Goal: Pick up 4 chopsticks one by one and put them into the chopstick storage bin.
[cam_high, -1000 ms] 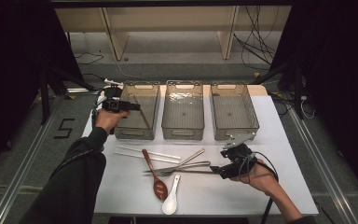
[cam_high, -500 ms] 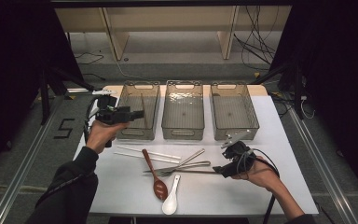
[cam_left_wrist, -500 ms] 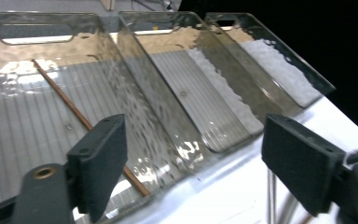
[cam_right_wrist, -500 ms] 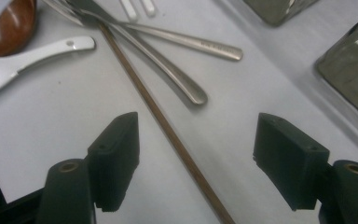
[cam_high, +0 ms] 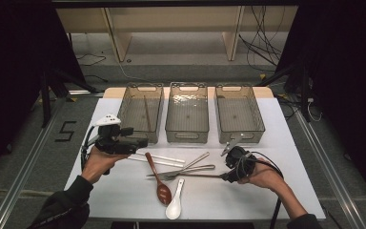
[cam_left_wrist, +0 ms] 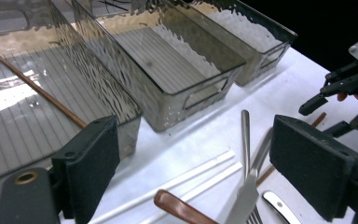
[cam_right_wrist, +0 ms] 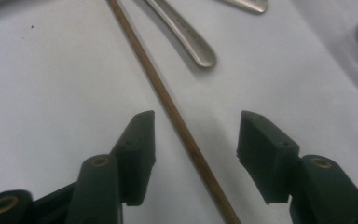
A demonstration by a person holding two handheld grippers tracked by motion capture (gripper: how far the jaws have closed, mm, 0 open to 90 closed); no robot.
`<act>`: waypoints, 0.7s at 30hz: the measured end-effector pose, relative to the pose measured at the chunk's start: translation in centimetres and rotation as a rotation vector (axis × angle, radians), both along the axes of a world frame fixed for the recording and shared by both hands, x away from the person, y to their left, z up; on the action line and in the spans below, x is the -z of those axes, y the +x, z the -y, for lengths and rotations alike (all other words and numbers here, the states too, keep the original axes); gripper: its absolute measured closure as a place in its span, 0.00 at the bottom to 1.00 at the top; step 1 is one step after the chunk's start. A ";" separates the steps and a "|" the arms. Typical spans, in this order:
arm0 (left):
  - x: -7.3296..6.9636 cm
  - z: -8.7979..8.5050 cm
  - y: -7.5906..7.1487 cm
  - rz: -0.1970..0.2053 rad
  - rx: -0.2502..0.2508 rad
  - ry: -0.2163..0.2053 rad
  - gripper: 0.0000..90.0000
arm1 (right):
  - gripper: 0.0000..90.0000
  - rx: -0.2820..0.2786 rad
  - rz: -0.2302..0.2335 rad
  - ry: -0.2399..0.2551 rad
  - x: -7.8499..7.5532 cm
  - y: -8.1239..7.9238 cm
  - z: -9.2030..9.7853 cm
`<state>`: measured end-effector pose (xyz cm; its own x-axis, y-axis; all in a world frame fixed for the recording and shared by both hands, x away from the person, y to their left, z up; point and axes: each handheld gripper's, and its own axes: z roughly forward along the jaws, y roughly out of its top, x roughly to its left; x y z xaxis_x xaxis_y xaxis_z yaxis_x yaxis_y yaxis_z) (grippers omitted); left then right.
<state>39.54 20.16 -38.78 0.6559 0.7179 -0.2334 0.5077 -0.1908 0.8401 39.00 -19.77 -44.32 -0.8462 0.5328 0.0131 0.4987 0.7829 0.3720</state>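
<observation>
A sorting job mid-move: the right gripper (cam_right_wrist: 193, 135) straddles a wooden chopstick (cam_right_wrist: 177, 116) lying flat on the white table (cam_high: 290, 162), jaws just closing but not yet touching it. The stick runs from 6 toward 11 o'clock between the pads. The left gripper (cam_left_wrist: 191, 172), jaws just opened wide and empty, hangs near the left bin (cam_high: 140, 112). Best closed squarely and centred, lest the thin stick roll aside.

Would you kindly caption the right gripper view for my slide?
Right gripper closing its jaws around a brown chopstick lying on the white table.
</observation>
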 end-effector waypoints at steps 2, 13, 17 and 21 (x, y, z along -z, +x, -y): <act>0.1 0.0 -0.5 0.008 0.004 0.004 0.17 | 0.59 -0.003 -0.009 -0.012 0.2 0.0 -0.2; 1.4 0.4 -2.6 -0.004 0.034 0.009 0.17 | 0.75 -0.051 -0.030 -0.102 1.1 0.0 -0.6; 1.5 0.3 -3.1 0.006 0.037 0.015 0.17 | 0.78 -0.066 -0.031 -0.134 1.3 0.0 -0.7; 1.5 0.3 -3.4 0.005 0.037 0.010 0.17 | 0.82 -0.078 -0.035 -0.144 1.3 -0.2 -0.8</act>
<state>36.19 19.84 -40.31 0.6831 0.6955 -0.2230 0.4958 -0.2174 0.8408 38.78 -18.93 -45.60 -0.8856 0.4636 -0.0288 0.4446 0.8639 0.2367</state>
